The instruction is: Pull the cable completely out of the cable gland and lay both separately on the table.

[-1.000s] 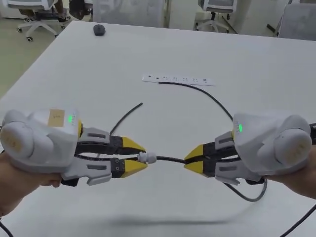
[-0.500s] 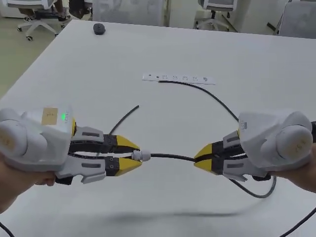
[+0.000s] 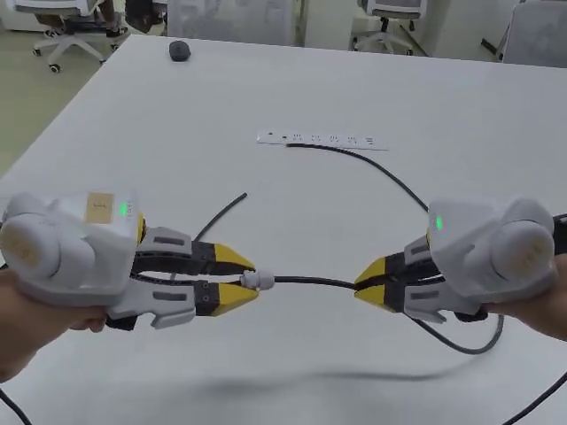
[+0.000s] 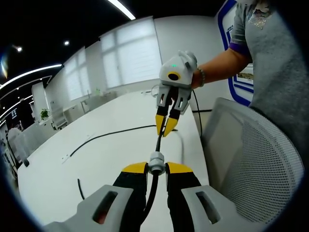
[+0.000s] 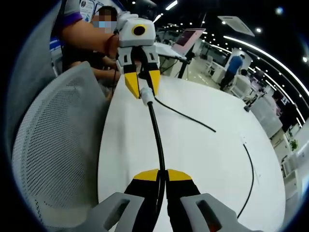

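A black cable [image 3: 310, 283] runs taut between my two grippers above the white table [image 3: 292, 97]. A small white cable gland [image 3: 258, 280] sits on the cable's left part, and my left gripper [image 3: 248, 282] is shut on it; it shows as the cable gland [image 4: 156, 162] between the yellow jaw tips, and as the cable gland [image 5: 146, 94] far off in the right gripper view. My right gripper [image 3: 361, 284] is shut on the cable [image 5: 158, 145]. Behind the left gripper the cable's free end [image 3: 226, 211] trails over the table. The right gripper [image 4: 165, 129] faces the left gripper [image 5: 142, 86].
A white power strip [image 3: 321, 139] lies mid-table with a black cord [image 3: 381, 174] curving from it toward the right gripper. A dark computer mouse [image 3: 179, 50] rests at the far edge. Office chairs [image 3: 62, 27] stand beyond the table. A mesh chair back [image 4: 260, 159] is close behind.
The grippers have drawn apart along the cable: more black cable now shows between gland and right gripper. The free end has slid a little toward the left gripper.
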Demonstrator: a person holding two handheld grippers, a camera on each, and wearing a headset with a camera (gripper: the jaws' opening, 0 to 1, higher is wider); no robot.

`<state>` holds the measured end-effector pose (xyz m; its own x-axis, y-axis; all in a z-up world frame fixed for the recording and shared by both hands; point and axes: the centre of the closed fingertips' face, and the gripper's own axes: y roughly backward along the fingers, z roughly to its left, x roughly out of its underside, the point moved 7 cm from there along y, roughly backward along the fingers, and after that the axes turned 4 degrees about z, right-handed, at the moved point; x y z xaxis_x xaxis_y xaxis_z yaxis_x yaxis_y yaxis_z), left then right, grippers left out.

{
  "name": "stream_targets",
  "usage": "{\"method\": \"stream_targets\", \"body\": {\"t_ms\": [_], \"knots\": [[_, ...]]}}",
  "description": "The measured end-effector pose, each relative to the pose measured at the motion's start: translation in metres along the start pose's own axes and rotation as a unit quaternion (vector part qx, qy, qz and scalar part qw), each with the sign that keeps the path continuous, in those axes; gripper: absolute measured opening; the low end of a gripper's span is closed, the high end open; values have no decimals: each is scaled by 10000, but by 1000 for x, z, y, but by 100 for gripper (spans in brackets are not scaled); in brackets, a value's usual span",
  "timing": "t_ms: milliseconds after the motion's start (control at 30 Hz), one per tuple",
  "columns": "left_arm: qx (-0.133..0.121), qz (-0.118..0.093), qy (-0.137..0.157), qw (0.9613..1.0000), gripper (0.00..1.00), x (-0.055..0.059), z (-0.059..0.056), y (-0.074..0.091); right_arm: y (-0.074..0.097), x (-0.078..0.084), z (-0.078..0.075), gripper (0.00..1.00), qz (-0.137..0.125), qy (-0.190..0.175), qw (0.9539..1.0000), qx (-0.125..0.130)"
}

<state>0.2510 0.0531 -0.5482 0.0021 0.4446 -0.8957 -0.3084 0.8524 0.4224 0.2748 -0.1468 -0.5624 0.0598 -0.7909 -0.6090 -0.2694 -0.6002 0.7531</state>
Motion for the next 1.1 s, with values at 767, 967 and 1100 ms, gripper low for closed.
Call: {"method": "stream_targets", "body": {"t_ms": [767,967,1100], "knots": [[180,275,-144,9994,15,-5,-5,-16,-25,-69,23,3,-258,869,9955,-276],[187,289,-169,9993,15,-4,-6,-14,-27,-70,25,0,-187,1134,9931,-228],[158,263,-184,9994,15,-6,-6,-13,-23,-70,23,0,-210,1145,9930,-181]]}}
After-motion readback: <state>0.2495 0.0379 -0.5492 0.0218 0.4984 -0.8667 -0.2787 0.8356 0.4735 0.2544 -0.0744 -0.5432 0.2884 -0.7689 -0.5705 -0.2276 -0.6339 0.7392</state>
